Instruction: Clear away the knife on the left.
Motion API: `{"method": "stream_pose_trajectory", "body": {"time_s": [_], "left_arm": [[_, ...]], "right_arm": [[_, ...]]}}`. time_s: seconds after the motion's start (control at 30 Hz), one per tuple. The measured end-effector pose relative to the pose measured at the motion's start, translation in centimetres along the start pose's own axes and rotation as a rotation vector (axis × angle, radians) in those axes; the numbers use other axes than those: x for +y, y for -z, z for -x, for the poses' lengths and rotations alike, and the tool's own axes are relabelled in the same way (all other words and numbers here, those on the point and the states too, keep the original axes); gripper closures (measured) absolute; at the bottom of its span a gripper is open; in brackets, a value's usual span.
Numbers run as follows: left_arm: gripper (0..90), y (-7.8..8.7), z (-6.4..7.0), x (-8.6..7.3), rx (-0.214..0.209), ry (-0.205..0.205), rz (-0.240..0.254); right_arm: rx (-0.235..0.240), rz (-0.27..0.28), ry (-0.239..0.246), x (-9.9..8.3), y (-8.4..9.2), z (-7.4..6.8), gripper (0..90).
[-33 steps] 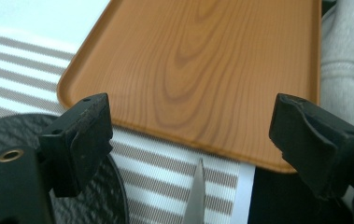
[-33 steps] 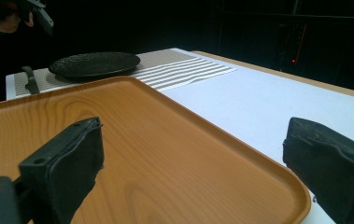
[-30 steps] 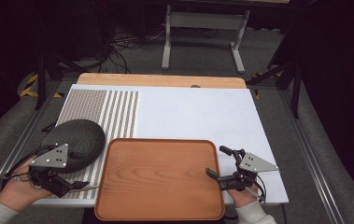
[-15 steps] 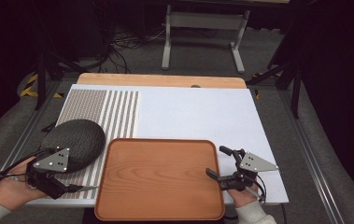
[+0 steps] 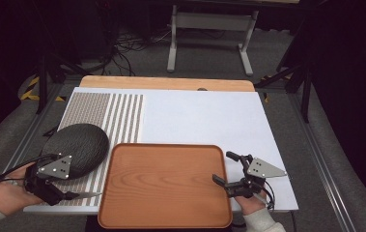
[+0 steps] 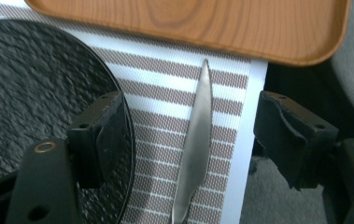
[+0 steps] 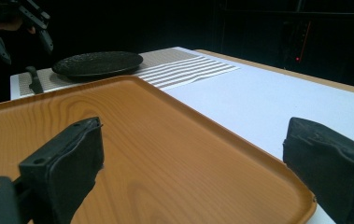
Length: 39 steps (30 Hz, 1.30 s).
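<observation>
Knife (image 6: 195,154) lies loose on the striped mat (image 6: 165,102), lower left of the high view, between the dark plate (image 5: 77,147) and the wooden tray (image 5: 166,186). Left gripper (image 5: 69,192) straddles it, jaws apart and just closing, not yet clamped. Right gripper (image 5: 226,169) waits open at the tray's right rim. Lifting likely remains; tray is bare

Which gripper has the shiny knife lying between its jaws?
The left gripper: the knife lies on the striped mat between its open jaws. The right gripper straddles the wooden tray's edge.
</observation>
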<state>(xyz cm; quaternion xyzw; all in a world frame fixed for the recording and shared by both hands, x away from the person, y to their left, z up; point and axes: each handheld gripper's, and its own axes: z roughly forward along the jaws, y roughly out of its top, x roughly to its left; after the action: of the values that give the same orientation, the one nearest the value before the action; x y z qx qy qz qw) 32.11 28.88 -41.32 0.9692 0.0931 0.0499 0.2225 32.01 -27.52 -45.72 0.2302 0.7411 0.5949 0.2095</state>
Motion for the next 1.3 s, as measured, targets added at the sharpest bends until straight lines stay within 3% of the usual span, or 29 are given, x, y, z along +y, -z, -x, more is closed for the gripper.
{"method": "stream_pose_trajectory", "body": {"time_s": [0.27,0.57,0.73,0.87,1.03,1.3], "left_arm": [[29.2,-0.5,-0.3,-0.5,-0.034,-0.009,-0.082],[34.6,-0.9,-0.5,-1.2,-0.079,0.016,-0.17],[37.1,-1.1,-0.8,-1.6,-0.081,0.01,-0.226],[41.4,-1.5,-1.0,-2.0,-0.087,-0.019,-0.285],[45.0,-2.0,-1.3,-2.5,-0.088,-0.014,-0.354],[55.7,-2.3,-1.5,-3.0,-0.085,-0.041,-0.41]], "right_arm": [[0.002,0.002,-0.001,0.0,0.0,0.0,5.8],[0.01,-0.007,0.006,0.0,-0.1,0.0,5.8],[0.01,-0.008,0.006,0.0,-0.2,0.0,5.8],[0.01,-0.007,0.006,0.0,-0.2,0.0,5.8],[0.009,-0.007,0.007,0.0,-0.2,0.0,5.8],[0.01,-0.007,0.009,0.0,-0.1,0.0,5.8]]}}
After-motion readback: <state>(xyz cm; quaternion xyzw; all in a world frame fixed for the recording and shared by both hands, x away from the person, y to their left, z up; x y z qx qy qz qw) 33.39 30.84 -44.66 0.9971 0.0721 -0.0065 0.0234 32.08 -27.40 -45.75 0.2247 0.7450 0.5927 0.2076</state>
